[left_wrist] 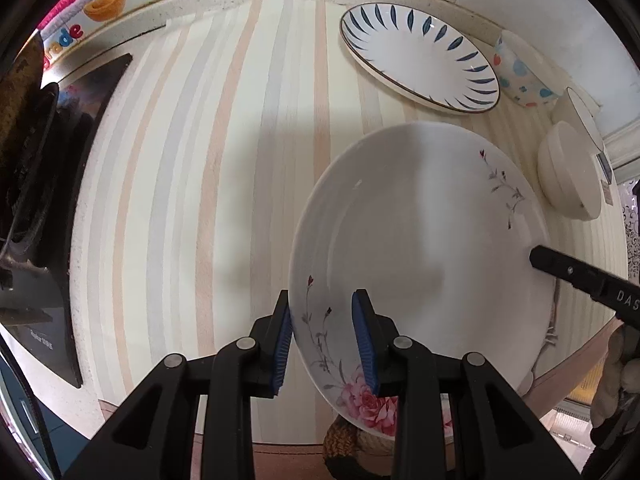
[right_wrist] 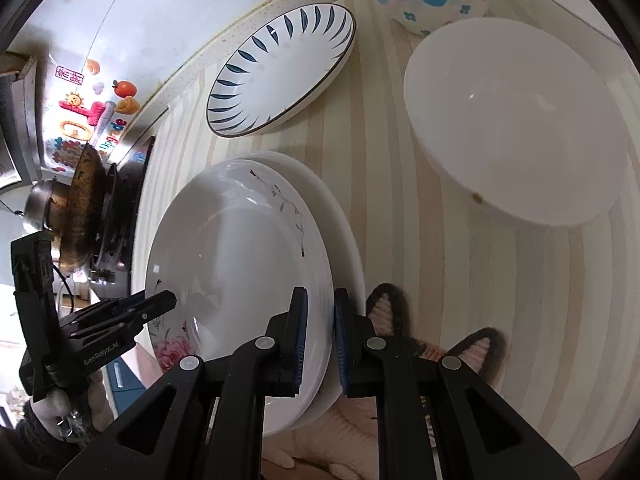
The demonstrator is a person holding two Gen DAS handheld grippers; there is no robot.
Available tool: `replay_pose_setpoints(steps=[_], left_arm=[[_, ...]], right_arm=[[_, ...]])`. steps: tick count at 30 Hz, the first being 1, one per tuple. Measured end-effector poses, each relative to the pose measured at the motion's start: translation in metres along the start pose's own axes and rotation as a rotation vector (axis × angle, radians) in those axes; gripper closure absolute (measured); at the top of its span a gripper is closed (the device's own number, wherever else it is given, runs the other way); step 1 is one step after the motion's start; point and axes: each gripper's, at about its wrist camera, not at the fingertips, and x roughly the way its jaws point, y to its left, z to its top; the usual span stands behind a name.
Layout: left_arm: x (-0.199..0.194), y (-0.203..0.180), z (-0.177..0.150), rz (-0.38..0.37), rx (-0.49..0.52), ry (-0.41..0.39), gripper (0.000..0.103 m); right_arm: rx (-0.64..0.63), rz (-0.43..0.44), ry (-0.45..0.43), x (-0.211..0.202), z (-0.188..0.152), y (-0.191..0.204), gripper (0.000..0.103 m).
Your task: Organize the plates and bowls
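Note:
A white floral plate [left_wrist: 420, 240] [right_wrist: 240, 240] rests on a plain white plate [right_wrist: 340, 232] at the near edge of the striped counter [left_wrist: 200, 160]. My left gripper [left_wrist: 324, 344] [right_wrist: 164, 304] is shut on the floral plate's rim by the pink rose. On the opposite rim, my right gripper [right_wrist: 320, 332] is shut with both stacked rims between its blue pads. One of its fingers [left_wrist: 536, 258] shows in the left wrist view. A blue-leaf plate [left_wrist: 416, 56] [right_wrist: 280, 72] lies flat further back.
A dotted bowl [left_wrist: 520, 76] [right_wrist: 432, 0], a large white bowl [left_wrist: 568, 172] [right_wrist: 512, 120] and a blue-rimmed bowl [left_wrist: 576, 108] stand along the right. A stove with a dark wok [left_wrist: 32, 160] [right_wrist: 80, 208] borders the left. Slippers [right_wrist: 392, 312] show below the counter edge.

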Motion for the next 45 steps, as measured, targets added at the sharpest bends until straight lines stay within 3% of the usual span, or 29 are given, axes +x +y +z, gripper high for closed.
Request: replay_pose_setpoints(steps=[11, 19, 21, 25, 30, 39, 42, 43, 45], left_arm=[[0.002, -0.002, -0.003, 0.014, -0.003, -0.01, 0.076], [-0.042, 0.015, 0.011, 0.009, -0.055, -0.089, 0.076], [-0.055, 0.018, 0.026, -0.007, -0.065, -0.117, 0.076], [-0.06, 0.026, 0.071, -0.035, -0.08, -0.142, 0.075], [-0.035, 0.023, 0.147, -0.056, -0.067, -0.154, 0.075], [0.038, 0.005, 0.222, -0.085, 0.033, -0.042, 0.075], [0.056, 0.001, 0.234, -0.093, 0.057, -0.013, 0.075], [0.06, -0.001, 0.237, -0.092, 0.063, -0.01, 0.076], [0.061, -0.004, 0.239, -0.109, 0.074, -0.022, 0.085]], right_arm=[[-0.012, -0.043, 0.062, -0.011, 0.009, 0.005, 0.086], [0.049, -0.052, 0.033, -0.046, 0.018, 0.001, 0.085], [0.067, -0.031, 0.005, -0.058, 0.028, 0.003, 0.085], [0.114, -0.033, -0.064, -0.068, 0.066, 0.014, 0.064], [0.185, -0.092, -0.101, -0.044, 0.121, 0.017, 0.064], [0.283, -0.186, -0.079, 0.01, 0.166, -0.001, 0.064], [0.255, -0.238, -0.084, 0.021, 0.173, 0.001, 0.075], [0.24, -0.231, -0.087, 0.023, 0.176, 0.002, 0.088], [0.222, -0.247, -0.086, 0.029, 0.179, 0.005, 0.094]])
